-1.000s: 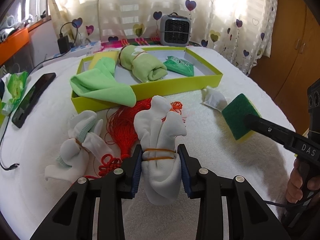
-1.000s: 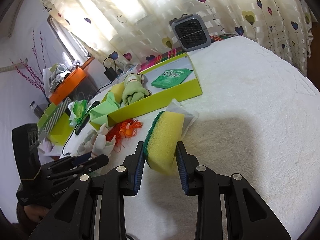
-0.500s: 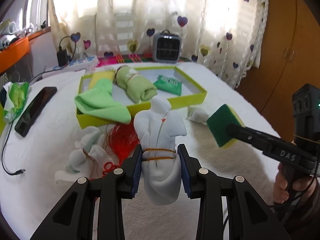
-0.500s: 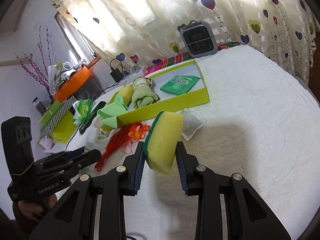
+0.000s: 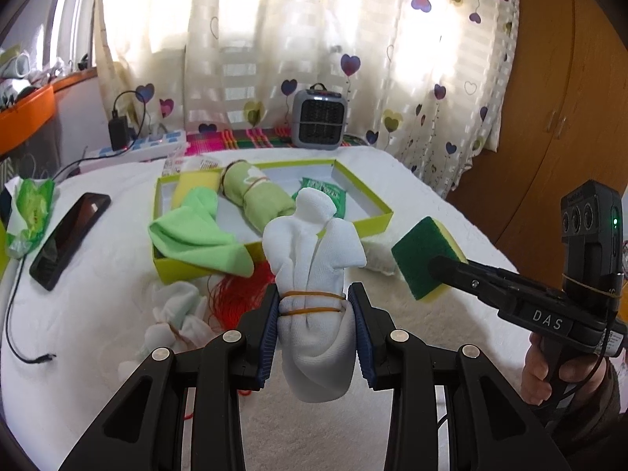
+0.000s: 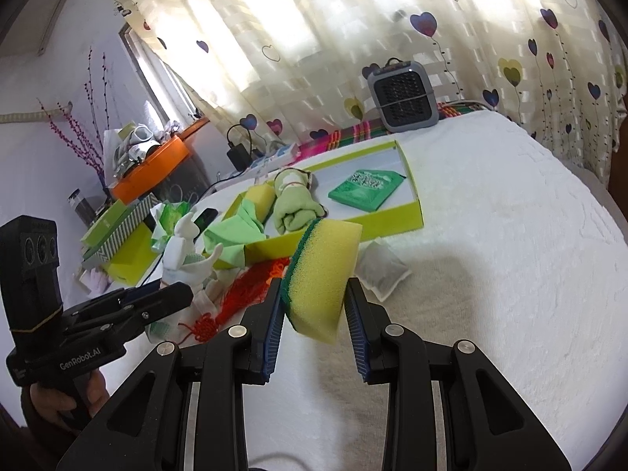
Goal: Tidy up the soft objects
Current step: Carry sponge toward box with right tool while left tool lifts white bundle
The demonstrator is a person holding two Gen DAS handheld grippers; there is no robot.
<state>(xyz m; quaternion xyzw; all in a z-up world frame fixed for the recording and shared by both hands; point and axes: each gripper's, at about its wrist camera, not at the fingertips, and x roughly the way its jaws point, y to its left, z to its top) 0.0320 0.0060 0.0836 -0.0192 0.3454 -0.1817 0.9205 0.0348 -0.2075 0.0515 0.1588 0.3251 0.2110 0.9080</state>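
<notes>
My left gripper (image 5: 313, 308) is shut on a white sock bundle (image 5: 314, 274) tied with rubber bands and holds it above the bed. My right gripper (image 6: 314, 302) is shut on a yellow-and-green sponge (image 6: 322, 271), also lifted; the sponge also shows in the left wrist view (image 5: 426, 255). The lime-green box (image 5: 376, 225) lies ahead and holds a green cloth (image 5: 200, 239), a rolled green towel (image 5: 259, 196), a yellow sponge (image 5: 196, 188) and a green packet (image 6: 365, 192). A second white sock bundle (image 5: 176, 314) and a red tassel (image 5: 235, 294) lie in front of the box.
A small white pouch (image 6: 378, 271) lies by the box's front right corner. A black phone (image 5: 68, 235) and a cable (image 5: 15, 306) lie to the left. A grey heater (image 5: 320, 119) stands behind the box. A wooden wardrobe (image 5: 549, 117) is at the right.
Both grippers have risen and pulled back with their loads, so the sock bundle and the sponge hang higher above the bed. The things on the bed have not moved.
</notes>
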